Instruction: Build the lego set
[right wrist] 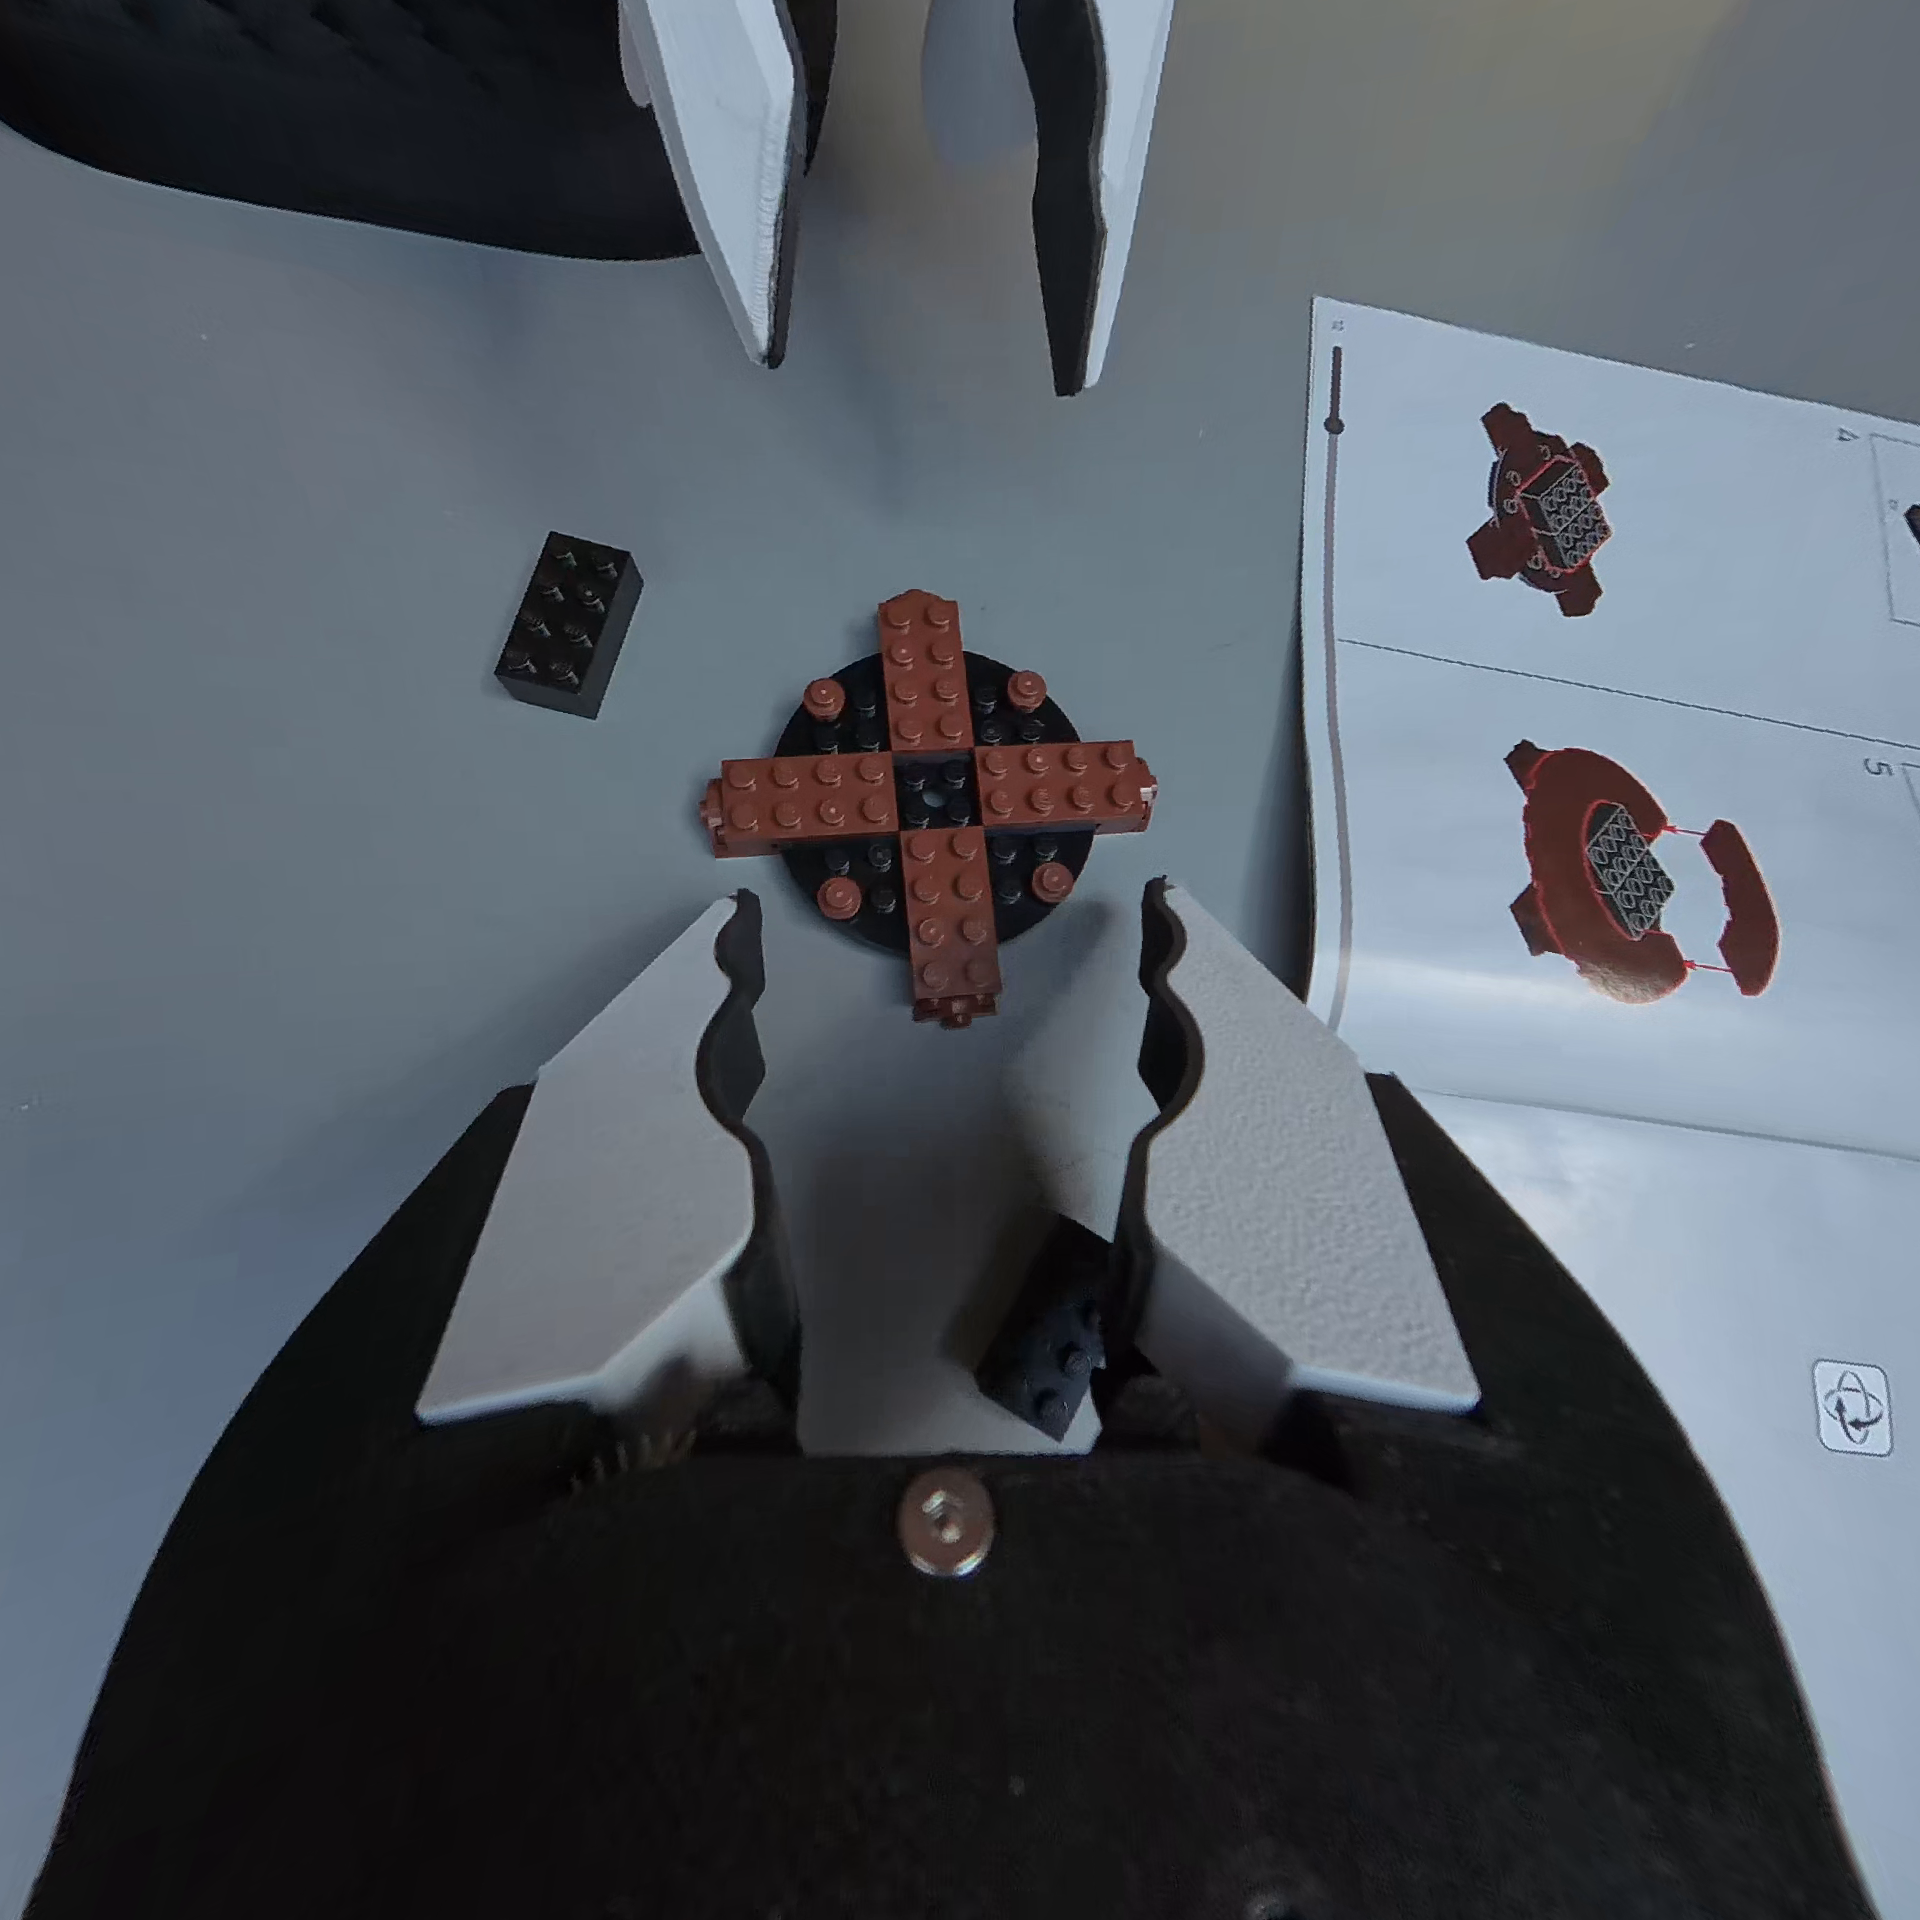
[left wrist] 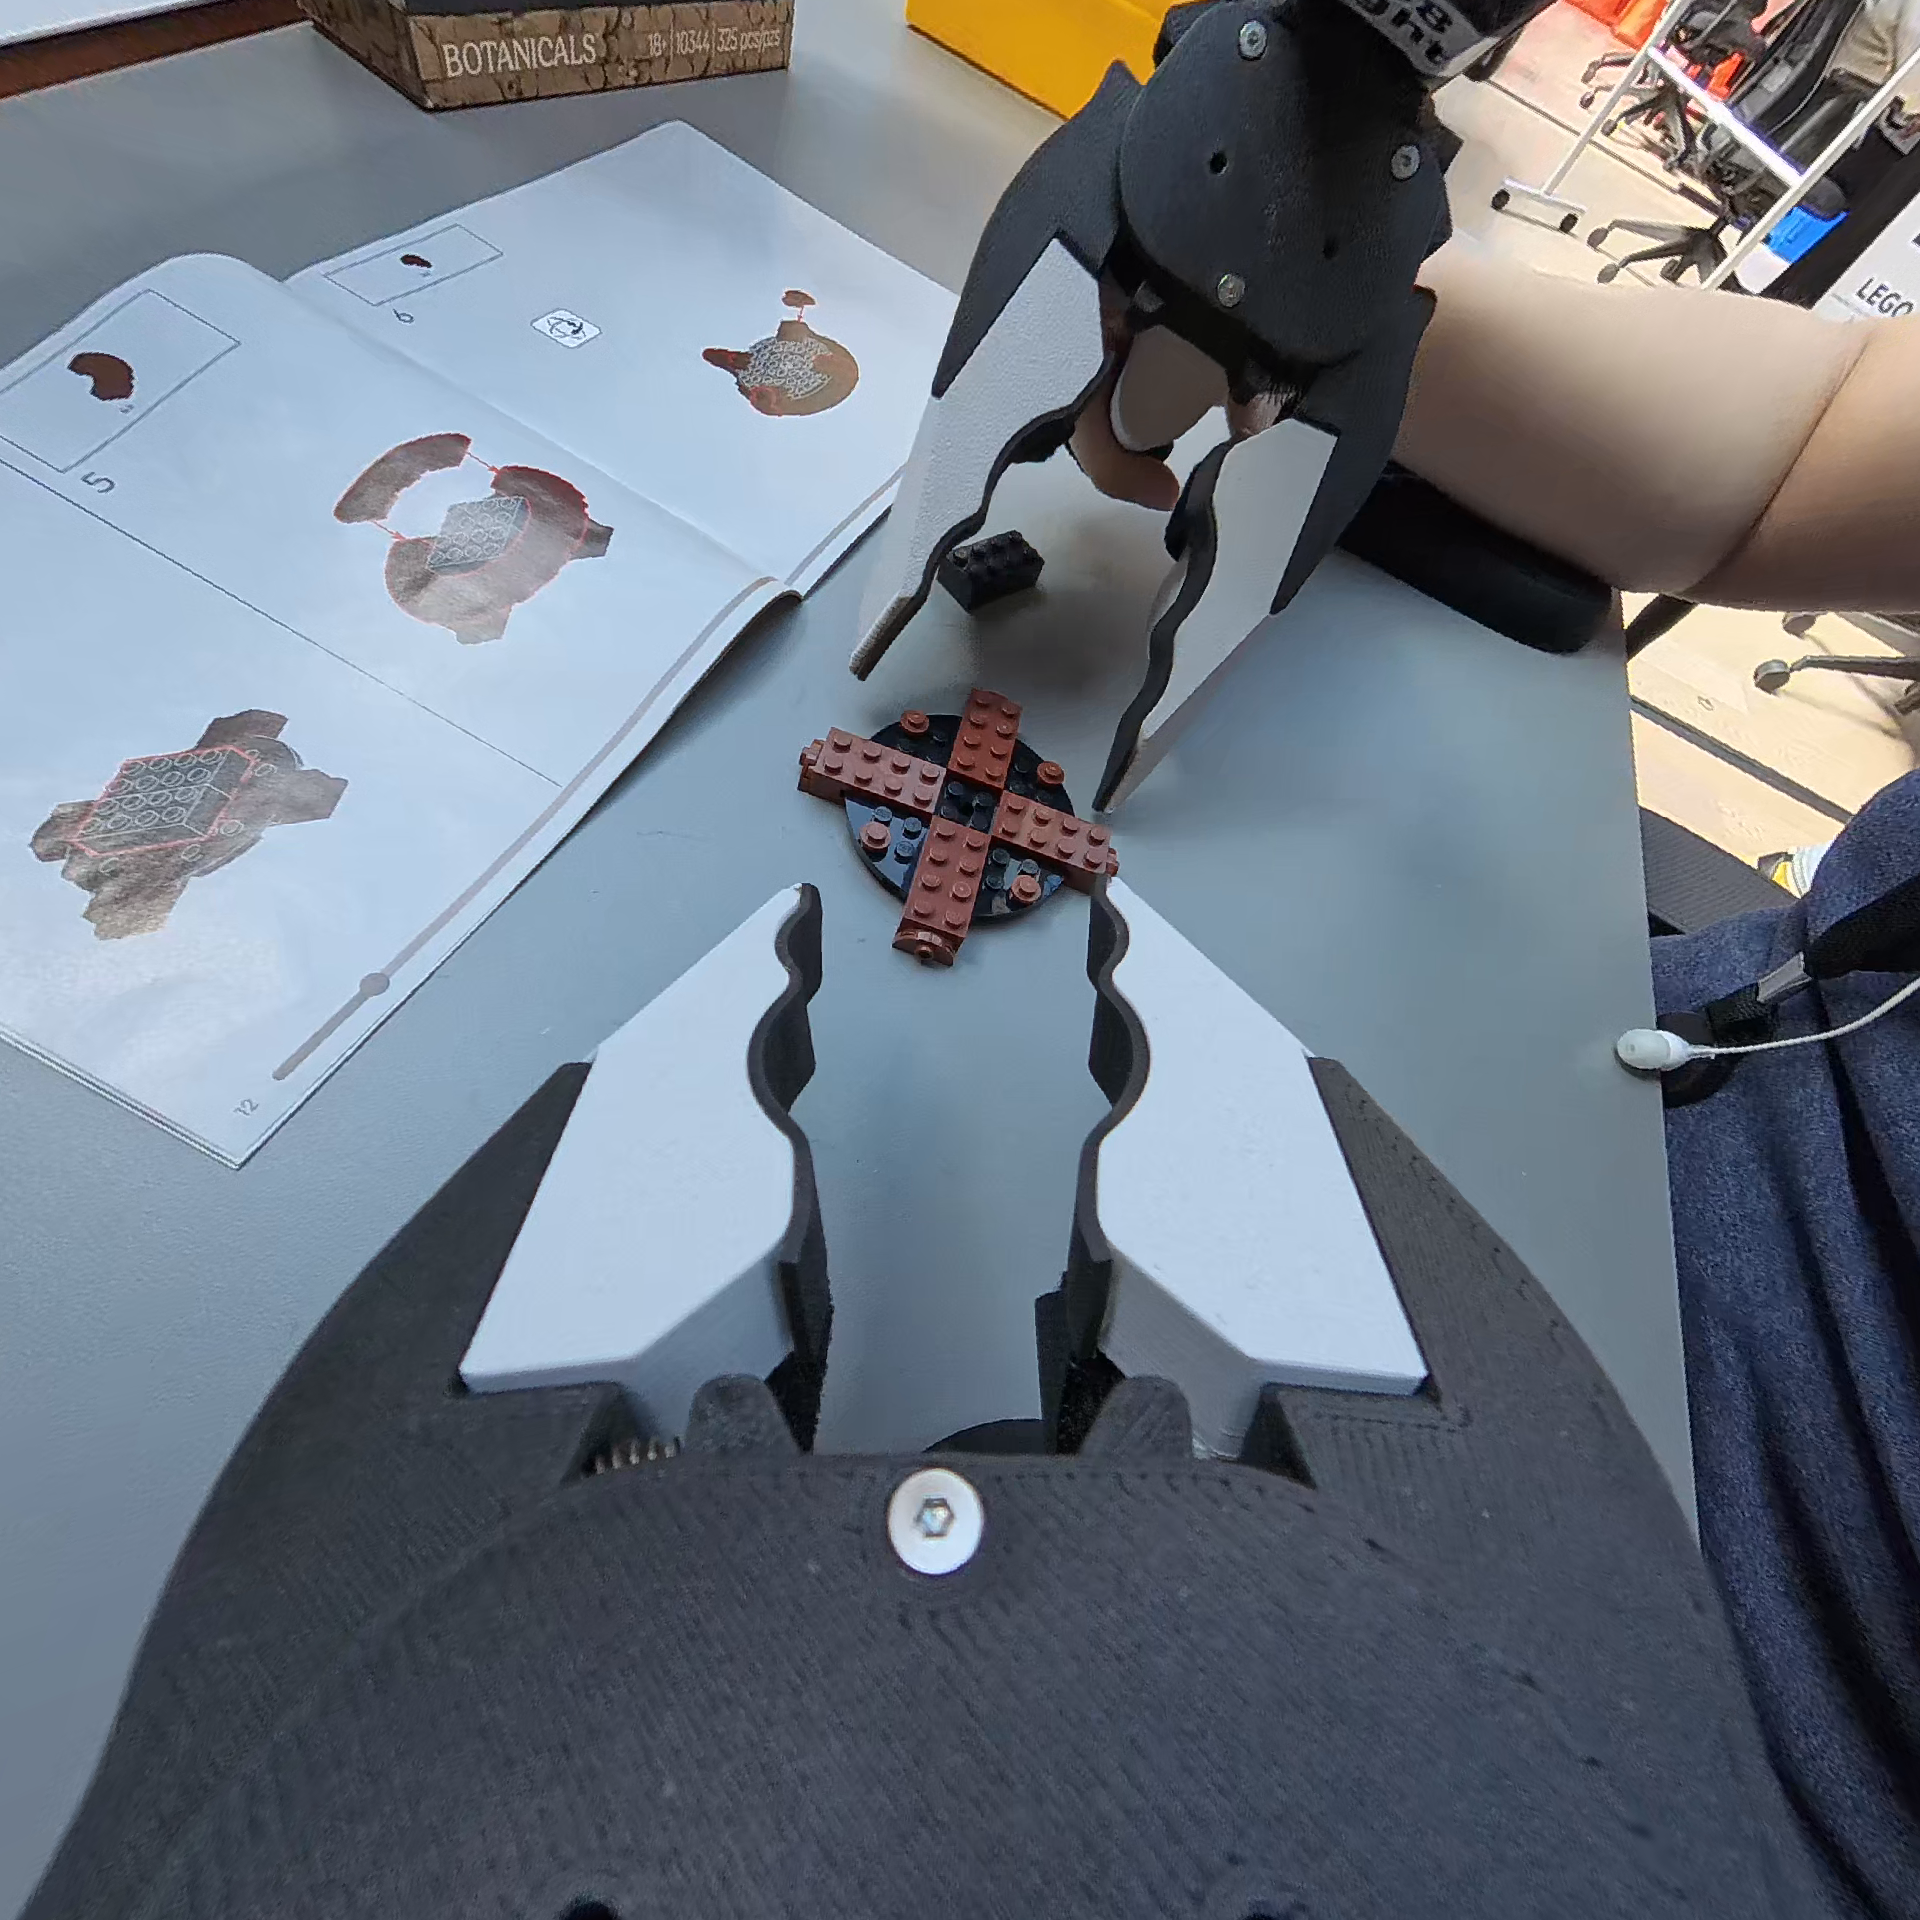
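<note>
The build (left wrist: 961, 816) is a round black plate with a brown cross of plates on top, flat on the grey table, also in the right wrist view (right wrist: 930, 800). My left gripper (left wrist: 951, 904) is open and empty, its tips just short of the build. My right gripper (right wrist: 948, 894) is open on the opposite side, tips flanking one cross arm; it also shows in the left wrist view (left wrist: 982, 743). A black brick (left wrist: 992, 566) lies under it. One black brick (right wrist: 569, 625) lies left of the build. Another (right wrist: 1049, 1351) sits tilted low between my right fingers.
An open instruction booklet (left wrist: 416, 623) lies beside the build, also in the right wrist view (right wrist: 1610, 727). A brown set box (left wrist: 540, 52) and a yellow box (left wrist: 1018, 42) stand at the back. A person's arm (left wrist: 1662, 447) and the table edge (left wrist: 1636, 831) are on the right. One gripper's finger ends stand about 8 centimeters off the other's. Left tips and right tips are each some 6 centimeters from the black brick (right wrist: 569, 625).
</note>
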Motion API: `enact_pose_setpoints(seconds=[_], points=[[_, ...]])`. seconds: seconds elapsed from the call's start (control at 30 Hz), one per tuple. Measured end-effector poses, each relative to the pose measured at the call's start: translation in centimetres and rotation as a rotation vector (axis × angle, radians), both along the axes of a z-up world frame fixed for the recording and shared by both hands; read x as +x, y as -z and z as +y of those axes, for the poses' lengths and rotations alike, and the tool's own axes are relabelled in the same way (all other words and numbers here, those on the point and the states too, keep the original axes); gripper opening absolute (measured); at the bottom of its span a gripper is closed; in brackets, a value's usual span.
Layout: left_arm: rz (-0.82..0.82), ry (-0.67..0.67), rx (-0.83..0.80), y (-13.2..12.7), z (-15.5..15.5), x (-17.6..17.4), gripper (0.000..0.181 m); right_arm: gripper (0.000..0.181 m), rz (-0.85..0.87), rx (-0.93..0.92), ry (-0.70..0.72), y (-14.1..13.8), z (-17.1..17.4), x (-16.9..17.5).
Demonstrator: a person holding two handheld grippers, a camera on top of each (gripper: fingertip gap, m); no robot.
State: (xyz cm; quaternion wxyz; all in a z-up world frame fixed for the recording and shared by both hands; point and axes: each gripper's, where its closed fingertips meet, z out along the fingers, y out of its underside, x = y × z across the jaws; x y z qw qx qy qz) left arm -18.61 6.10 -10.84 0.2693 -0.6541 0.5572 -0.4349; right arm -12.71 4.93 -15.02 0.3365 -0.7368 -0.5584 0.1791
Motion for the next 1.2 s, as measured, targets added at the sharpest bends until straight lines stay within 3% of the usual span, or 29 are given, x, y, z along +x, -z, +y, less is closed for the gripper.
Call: enact_pose_setpoints(seconds=[0.13, 0.27, 0.63, 0.73, 0.87, 1.1, 1.2], points=[[-0.006, 0.004, -0.029, 0.0, 0.1, 0.1, 0.049, 0.055, 0.008, -0.06, -0.023, 0.3, -0.1, -0.4], [-0.019, -0.004, -0.059, -0.2, 0.3, 0.1, 0.049, 0.054, 0.02, -0.042, -0.014, 0.3, -0.2, -0.4], [-0.051, 0.046, -0.255, -0.6, 0.5, 0.7, 0.057, 0.052, -0.002, 0.387, -0.048, -2.7, 0.1, -0.6], [-0.078, 0.063, -0.329, -1.0, 0.7, 1.2, 0.057, 0.051, 0.043, 0.448, -0.041, -4.0, 0.2, -0.8], [-0.067, 0.06, -0.402, -0.7, 1.2, 1.6, 0.057, 0.051, 0.013, 0.441, -0.042, -3.4, 0.3, -0.5], [-0.03, 0.098, -0.21, 0.8, 2.3, 2.6, 0.065, 0.051, -0.052, 0.549, -0.113, -3.5, -0.3, -0.7], [-0.001, 0.199, -0.269, 1.4, 1.2, 3.2, 0.065, 0.051, -0.09, 0.642, -0.163, -3.8, -0.7, -1.0]])
